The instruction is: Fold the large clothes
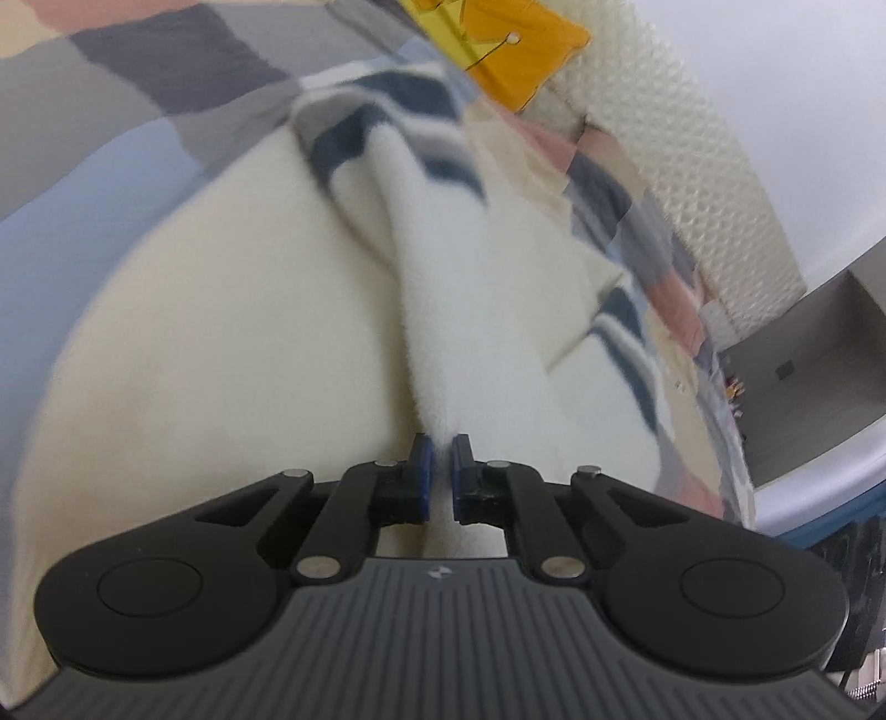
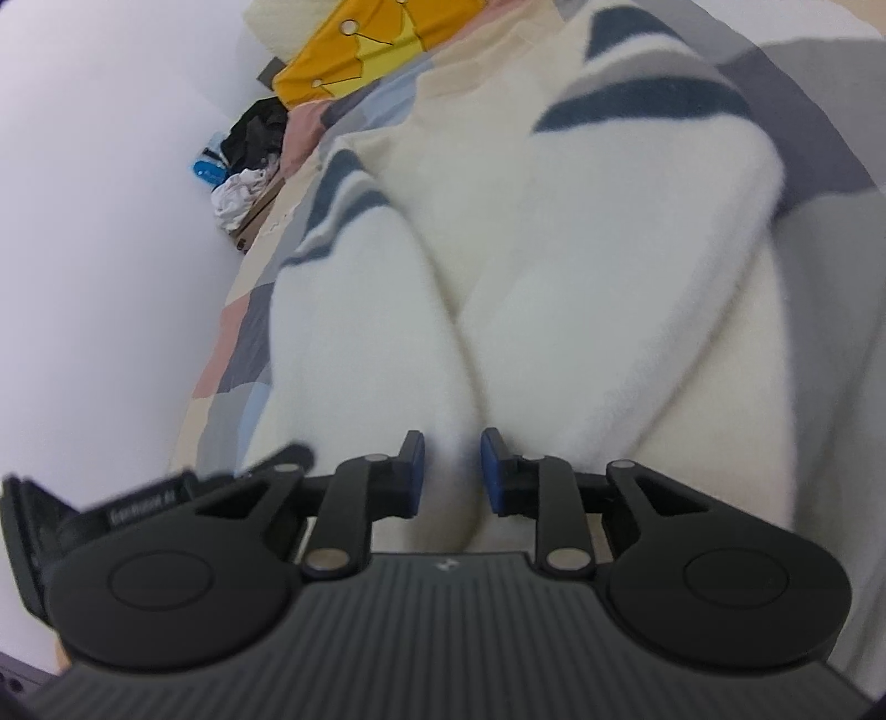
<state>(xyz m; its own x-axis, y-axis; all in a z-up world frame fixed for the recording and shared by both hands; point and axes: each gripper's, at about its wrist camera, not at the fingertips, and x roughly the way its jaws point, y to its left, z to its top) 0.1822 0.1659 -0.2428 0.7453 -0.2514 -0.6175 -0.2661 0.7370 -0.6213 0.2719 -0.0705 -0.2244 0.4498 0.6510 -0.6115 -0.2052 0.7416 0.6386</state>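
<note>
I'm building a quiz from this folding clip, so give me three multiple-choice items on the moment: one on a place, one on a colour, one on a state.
1. Where does the cream sweater lie?
A. on a patchwork bedspread
B. in a basket
C. on a chair

2. What colour is the cushion beyond the sweater?
A. green
B. yellow
C. purple

3. How is the left gripper?
A. wide open, nothing near
B. out of view
C. shut on a ridge of the sweater

Key: 1 A, the patchwork shows all around the knit. 2 B, it is yellow in both views. 3 C, its blue pads pinch the fabric ridge.
</note>
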